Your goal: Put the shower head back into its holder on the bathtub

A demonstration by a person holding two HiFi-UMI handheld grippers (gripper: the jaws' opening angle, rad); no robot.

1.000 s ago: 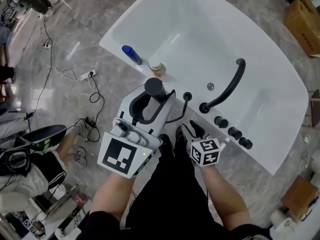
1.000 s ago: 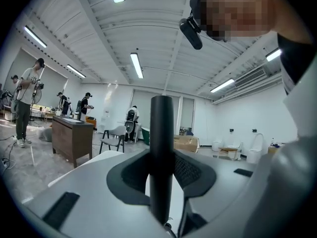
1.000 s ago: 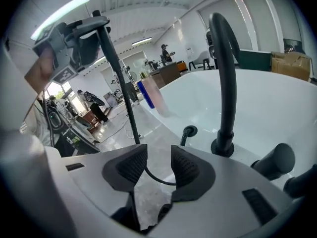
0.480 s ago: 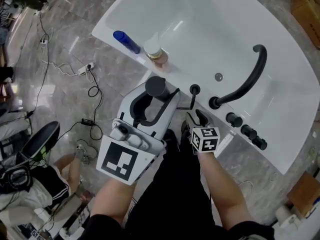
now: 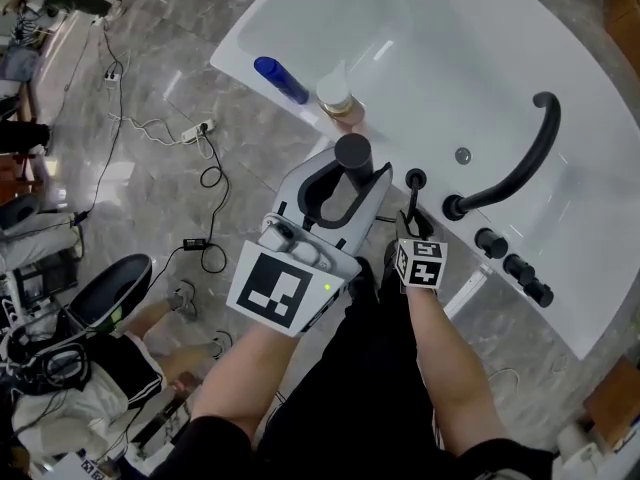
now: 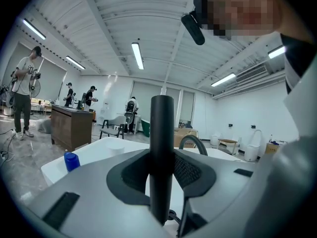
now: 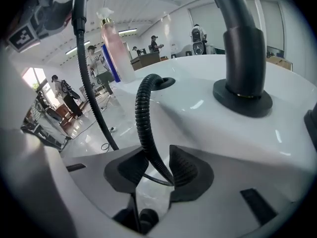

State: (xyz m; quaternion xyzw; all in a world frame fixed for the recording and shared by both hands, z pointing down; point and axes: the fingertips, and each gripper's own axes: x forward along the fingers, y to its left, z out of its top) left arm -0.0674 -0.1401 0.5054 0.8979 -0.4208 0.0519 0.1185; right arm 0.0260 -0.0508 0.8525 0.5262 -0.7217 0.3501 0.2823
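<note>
The black shower head (image 5: 352, 153) stands upright between the pads of my left gripper (image 5: 343, 183), just short of the white bathtub's rim (image 5: 300, 108). In the left gripper view its handle (image 6: 161, 128) fills the gap of the left gripper (image 6: 161, 175), which is shut on it. The round black holder (image 5: 415, 179) sits on the rim right of it. My right gripper (image 5: 410, 224) points down beside the holder. The ribbed black hose (image 7: 142, 118) runs from the holder (image 7: 163, 82) down between the jaws of the right gripper (image 7: 157, 170), which are closing; it lies against one pad only.
A curved black spout (image 5: 520, 163) and a row of black knobs (image 5: 490, 243) stand on the rim to the right. A blue bottle (image 5: 281, 80) and a pump bottle (image 5: 340, 98) sit on the rim at the left. Cables and a power strip (image 5: 195, 128) lie on the floor.
Both grippers have sunk toward the tub rim, the left one carrying the shower head. The right gripper has come down next to the holder, over the hose.
</note>
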